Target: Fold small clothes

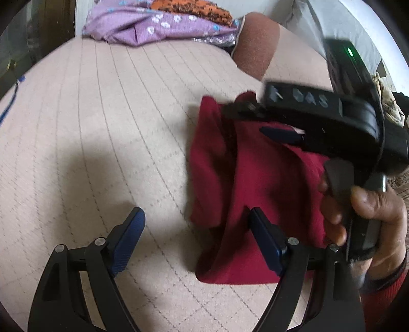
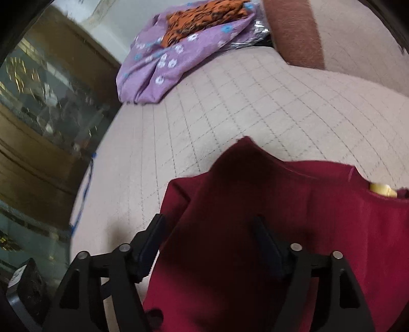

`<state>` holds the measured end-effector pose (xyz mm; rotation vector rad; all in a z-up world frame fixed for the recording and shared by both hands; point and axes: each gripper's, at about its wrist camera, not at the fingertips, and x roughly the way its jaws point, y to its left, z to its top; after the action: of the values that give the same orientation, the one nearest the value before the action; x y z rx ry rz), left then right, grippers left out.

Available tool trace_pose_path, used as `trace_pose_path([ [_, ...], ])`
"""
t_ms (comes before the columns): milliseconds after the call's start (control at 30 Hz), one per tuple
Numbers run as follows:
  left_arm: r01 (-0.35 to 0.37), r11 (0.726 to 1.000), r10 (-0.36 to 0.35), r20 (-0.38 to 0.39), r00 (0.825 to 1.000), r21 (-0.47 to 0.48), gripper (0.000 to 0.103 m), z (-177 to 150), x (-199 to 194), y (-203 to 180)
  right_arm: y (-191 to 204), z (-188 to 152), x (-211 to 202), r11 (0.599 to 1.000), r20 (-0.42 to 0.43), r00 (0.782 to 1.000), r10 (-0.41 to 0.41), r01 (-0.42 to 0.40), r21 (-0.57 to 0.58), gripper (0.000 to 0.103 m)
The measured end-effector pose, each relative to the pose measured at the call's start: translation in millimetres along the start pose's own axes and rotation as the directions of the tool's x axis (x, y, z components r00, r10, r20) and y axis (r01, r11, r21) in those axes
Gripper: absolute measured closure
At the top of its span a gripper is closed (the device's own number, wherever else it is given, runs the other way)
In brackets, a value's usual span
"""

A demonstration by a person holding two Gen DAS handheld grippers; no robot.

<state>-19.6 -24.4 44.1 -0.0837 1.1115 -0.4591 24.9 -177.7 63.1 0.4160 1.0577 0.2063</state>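
We saw the left tongs wide and empty, red cloth on the bed at their right finger, right tongs wide over it, gripping nothing, purple pile far ahead.

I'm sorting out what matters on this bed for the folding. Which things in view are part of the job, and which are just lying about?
Part of the job:
- red garment, partly folded on the quilt
- left gripper, open
- right gripper, open over the garment

Lying about:
- purple flowered cloth
- orange patterned cloth on top of it
- brown cushion
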Motion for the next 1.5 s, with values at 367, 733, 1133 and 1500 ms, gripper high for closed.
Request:
trace_pose_path([
  [367, -0.006, 1.0, 0.006, 0.009, 1.0, -0.004, 0.019, 7.4, -4.4, -6.1, 38.0, 8.1, 45.1, 0.96, -0.044, 0.973, -0.225, 0.214, -0.183, 0.009],
  [733, -0.01, 1.0, 0.009, 0.042, 0.999, 0.03, 0.018, 14.3, 8.8, -18.7, -2.2, 7.8, 3.9, 0.992, 0.001, 0.999, -0.042, 0.042, -0.115, 0.08],
  [1133, 0.14, 0.987, -0.148, 0.108, 0.983, 0.073, 0.076, 16.1, -2.1, -36.5, -11.5, 9.2, -16.4, 0.998, -0.007, 0.998, 0.059, -0.059, 0.035, 0.044],
  [1500, 0.22, 0.949, -0.262, 0.174, 0.949, 0.228, 0.079, 7.9, -29.5, -69.1, 12.8, 14.0, -11.1, 1.0, -0.134, 0.991, 0.01, -0.013, -0.019, 0.017],
])
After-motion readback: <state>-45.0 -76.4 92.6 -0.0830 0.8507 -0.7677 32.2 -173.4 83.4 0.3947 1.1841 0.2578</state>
